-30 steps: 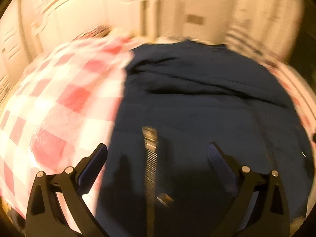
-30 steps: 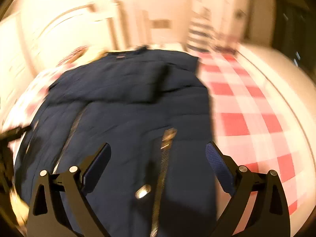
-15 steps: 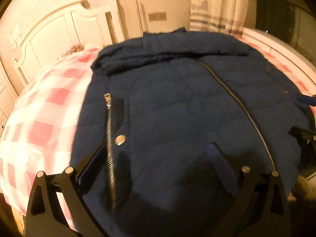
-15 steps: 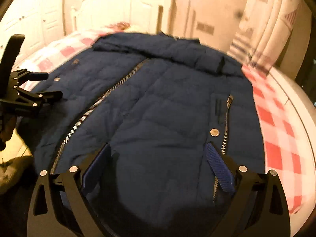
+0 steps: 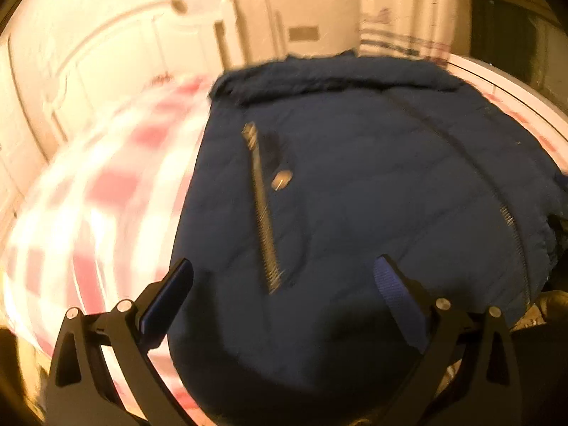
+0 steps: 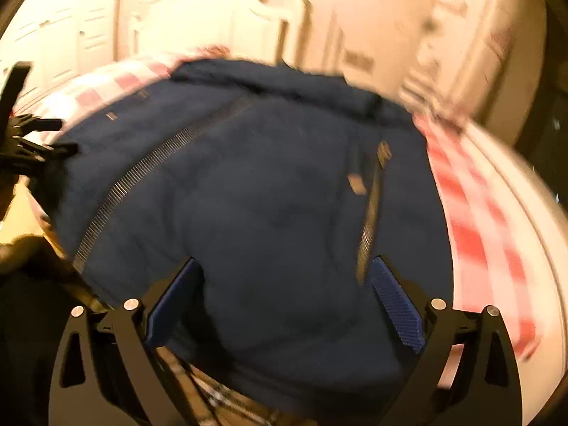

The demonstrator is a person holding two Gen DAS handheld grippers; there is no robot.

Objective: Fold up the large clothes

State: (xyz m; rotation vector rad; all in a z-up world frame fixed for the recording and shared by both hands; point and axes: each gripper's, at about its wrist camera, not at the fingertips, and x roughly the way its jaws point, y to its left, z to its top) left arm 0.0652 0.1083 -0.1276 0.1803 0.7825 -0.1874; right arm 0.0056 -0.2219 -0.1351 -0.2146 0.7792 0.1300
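Observation:
A dark navy padded jacket lies spread front-up on a bed, its collar at the far end. It shows a long centre zip and a metal pocket zip with a snap beside it. My left gripper is open above the jacket's near hem on its left half, holding nothing. My right gripper is open above the near hem on the right half, also holding nothing. The left gripper shows at the far left of the right wrist view. Both views are motion-blurred.
The bed is covered by a red-and-white checked sheet, visible left and right of the jacket. A white headboard stands at the far end, with a curtain to its right. The near bed edge runs under both grippers.
Both grippers have drawn back and lifted from close over the jacket, so the whole garment now shows. The jacket itself lies as before. Both grippers stay open.

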